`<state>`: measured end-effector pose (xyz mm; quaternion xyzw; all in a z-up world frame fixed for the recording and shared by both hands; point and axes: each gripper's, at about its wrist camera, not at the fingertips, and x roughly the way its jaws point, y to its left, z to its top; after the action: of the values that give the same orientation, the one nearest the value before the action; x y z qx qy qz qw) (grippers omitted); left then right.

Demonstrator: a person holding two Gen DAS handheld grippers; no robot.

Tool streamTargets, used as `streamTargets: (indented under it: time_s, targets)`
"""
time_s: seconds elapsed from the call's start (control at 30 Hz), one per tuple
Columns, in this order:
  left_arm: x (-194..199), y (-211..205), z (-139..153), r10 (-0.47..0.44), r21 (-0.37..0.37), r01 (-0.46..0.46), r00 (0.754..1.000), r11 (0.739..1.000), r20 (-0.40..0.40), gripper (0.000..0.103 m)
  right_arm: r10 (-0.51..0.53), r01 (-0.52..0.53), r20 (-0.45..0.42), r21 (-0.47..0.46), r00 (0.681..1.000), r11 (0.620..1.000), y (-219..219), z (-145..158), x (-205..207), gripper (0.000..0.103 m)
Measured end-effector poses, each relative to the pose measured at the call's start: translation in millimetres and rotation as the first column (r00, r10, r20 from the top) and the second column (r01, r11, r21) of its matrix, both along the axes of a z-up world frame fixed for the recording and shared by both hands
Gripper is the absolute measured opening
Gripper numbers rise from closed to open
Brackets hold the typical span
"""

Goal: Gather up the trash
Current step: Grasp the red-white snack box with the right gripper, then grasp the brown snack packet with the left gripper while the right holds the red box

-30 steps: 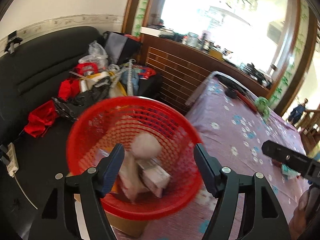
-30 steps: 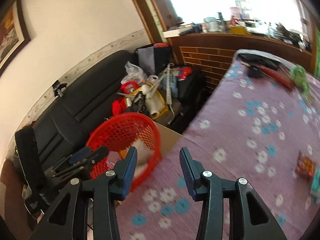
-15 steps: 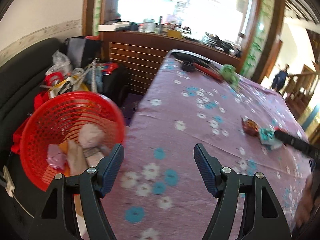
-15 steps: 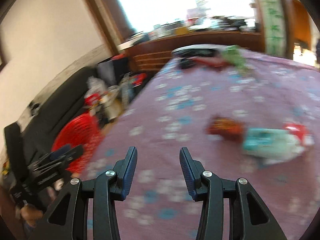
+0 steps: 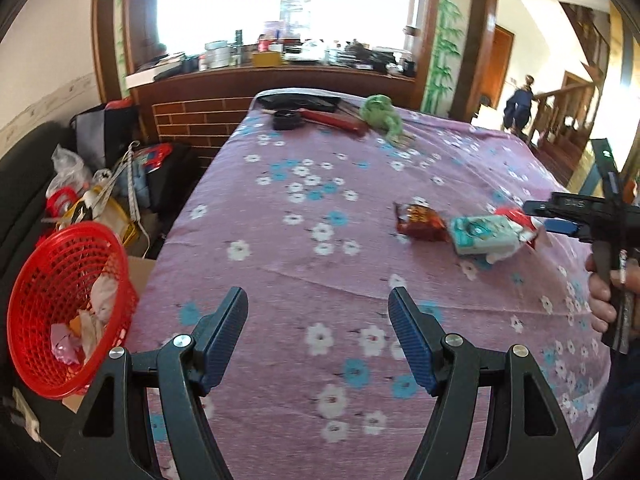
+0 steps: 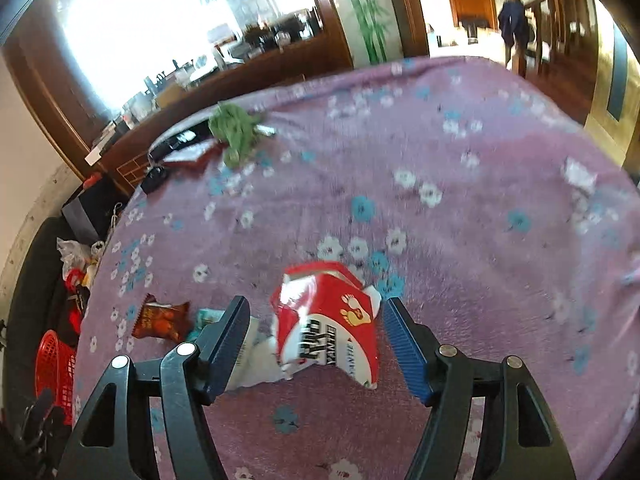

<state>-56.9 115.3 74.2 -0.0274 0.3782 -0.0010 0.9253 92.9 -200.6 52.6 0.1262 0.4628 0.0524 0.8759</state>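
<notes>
A red and white snack bag (image 6: 326,328) lies on the purple flowered tablecloth (image 6: 460,280). My right gripper (image 6: 316,316) is open with its jaws either side of the bag. A teal packet (image 5: 482,234) and a dark red wrapper (image 5: 420,220) lie beside it; the wrapper also shows in the right wrist view (image 6: 162,322). My left gripper (image 5: 318,308) is open and empty above the tablecloth. A red mesh basket (image 5: 60,308) holding crumpled trash stands off the table's left edge. The right gripper (image 5: 556,214) shows at the far right of the left wrist view.
A green cloth (image 5: 380,114), a red object (image 5: 336,120) and a black item (image 5: 286,120) lie at the table's far end. A black sofa with piled bags and clutter (image 5: 100,184) stands to the left. A white scrap (image 6: 578,174) lies at the right.
Both grippers swung right, away from the basket and over the table. The right gripper closed in on the red and white bag, which now sits between its jaws.
</notes>
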Motion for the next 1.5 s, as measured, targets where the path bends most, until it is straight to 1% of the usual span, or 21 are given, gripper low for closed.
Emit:
streamTargets:
  time_s: [0.23, 0.3, 0.33, 0.43, 0.5, 0.53, 0.67, 0.77, 0.83, 0.93, 1.0, 1.07, 1.1, 1.17, 1.27, 1.3, 1.37, 1.4, 1.43, 1.47, 1.5]
  targets:
    - [13.0, -23.9, 1.0, -0.059, -0.006, 0.059, 0.998, 0.998, -0.033, 0.072, 0.043, -0.041, -0.027, 0.049, 0.999, 0.998, 5.1, -19.1, 3.2, 0.074]
    - [17.1, -32.2, 1.9, -0.076, -0.008, 0.076, 0.996, 0.997, -0.041, 0.072, 0.044, -0.043, -0.032, 0.052, 0.999, 0.998, 4.6, -24.4, 3.8, 0.066]
    - [19.5, -36.5, 2.3, -0.084, -0.006, 0.084, 0.995, 0.996, -0.045, 0.073, 0.044, -0.042, -0.037, 0.056, 0.998, 0.998, 2.6, -25.9, 3.3, 0.058]
    - [26.2, -46.1, 2.8, -0.099, 0.0, 0.099, 0.994, 0.995, -0.051, 0.076, 0.038, -0.036, -0.021, 0.106, 0.999, 0.994, -6.4, -26.7, 1.0, 0.048]
    - [34.9, -52.4, 2.8, -0.111, -0.006, 0.111, 0.991, 0.994, -0.068, 0.076, 0.037, -0.036, -0.003, 0.125, 0.999, 0.992, -11.7, -26.4, -1.1, 0.044]
    - [39.9, -55.0, 3.4, -0.117, -0.013, 0.116, 0.99, 0.993, -0.075, 0.076, 0.027, -0.028, 0.011, 0.135, 1.0, 0.99, -15.1, -25.7, -2.3, 0.036]
    - [67.7, -63.9, 3.9, -0.137, -0.053, 0.133, 0.985, 0.99, -0.101, 0.076, -0.006, -0.008, 0.078, 0.174, 0.997, 0.985, -28.2, -15.9, -9.9, 0.035]
    - [103.9, -72.7, -0.2, -0.152, -0.071, 0.144, 0.981, 0.987, -0.121, 0.076, -0.025, 0.003, 0.123, 0.172, 0.992, 0.985, -31.8, -9.1, -14.3, 0.035]
    - [129.3, -78.7, -3.5, -0.153, -0.062, 0.146, 0.98, 0.987, -0.124, 0.076, -0.029, 0.003, 0.142, 0.18, 0.989, 0.984, -33.4, -6.3, -15.2, 0.035]
    - [165.9, -83.6, -14.2, -0.162, -0.075, 0.153, 0.976, 0.985, -0.143, 0.076, -0.031, 0.003, 0.147, 0.19, 0.989, 0.982, -36.1, -6.7, -14.2, 0.035]
    - [187.4, -81.5, -25.0, -0.186, -0.131, 0.164, 0.966, 0.978, -0.178, 0.076, -0.031, 0.003, 0.137, 0.198, 0.99, 0.98, -37.0, -9.3, -12.9, 0.035]
    - [206.5, -77.7, -39.5, -0.204, -0.185, 0.162, 0.949, 0.969, -0.242, 0.076, -0.029, 0.002, 0.129, 0.201, 0.991, 0.98, -37.6, -11.4, -11.6, 0.035]
    - [210.3, -77.2, -43.9, -0.217, -0.198, 0.169, 0.941, 0.966, -0.26, 0.076, -0.03, 0.004, 0.126, 0.201, 0.992, 0.98, -38.2, -12.2, -11.5, 0.035]
    - [209.8, -77.8, -52.4, -0.254, -0.214, 0.196, 0.922, 0.957, -0.291, 0.076, -0.033, 0.007, 0.122, 0.21, 0.992, 0.978, -40.3, -12.7, -10.8, 0.035]
    - [194.1, -81.8, -59.7, -0.322, -0.225, 0.26, 0.895, 0.939, -0.311, 0.076, -0.031, 0.002, 0.124, 0.223, 0.992, 0.975, -41.7, -11.9, -11.9, 0.035]
    - [182.8, -84.9, -62.0, -0.35, -0.219, 0.291, 0.881, 0.931, -0.317, 0.076, -0.029, 0.001, 0.125, 0.22, 0.992, 0.975, -40.7, -11.7, -13.1, 0.035]
    - [165.2, -90.2, -62.8, -0.379, -0.186, 0.335, 0.872, 0.924, -0.31, 0.076, -0.024, -0.004, 0.126, 0.216, 0.992, 0.976, -38.6, -10.9, -14.1, 0.035]
    - [150.8, -96.7, -63.3, -0.413, -0.159, 0.382, 0.856, 0.91, -0.311, 0.076, -0.021, -0.006, 0.127, 0.216, 0.992, 0.976, -38.5, -10.8, -13.8, 0.035]
    - [140.3, -100.2, -62.5, -0.439, -0.148, 0.414, 0.845, 0.898, -0.305, 0.077, -0.022, -0.006, 0.127, 0.214, 0.992, 0.977, -38.0, -10.6, -14.0, 0.035]
    - [134.9, -101.3, -60.5, -0.449, -0.14, 0.427, 0.844, 0.894, -0.293, 0.077, -0.023, -0.004, 0.128, 0.212, 0.992, 0.977, -37.8, -10.7, -14.3, 0.035]
    - [127.0, -100.4, -55.9, -0.454, -0.127, 0.436, 0.849, 0.891, -0.27, 0.077, -0.025, -0.003, 0.127, 0.213, 0.992, 0.977, -38.7, -11.2, -13.6, 0.035]
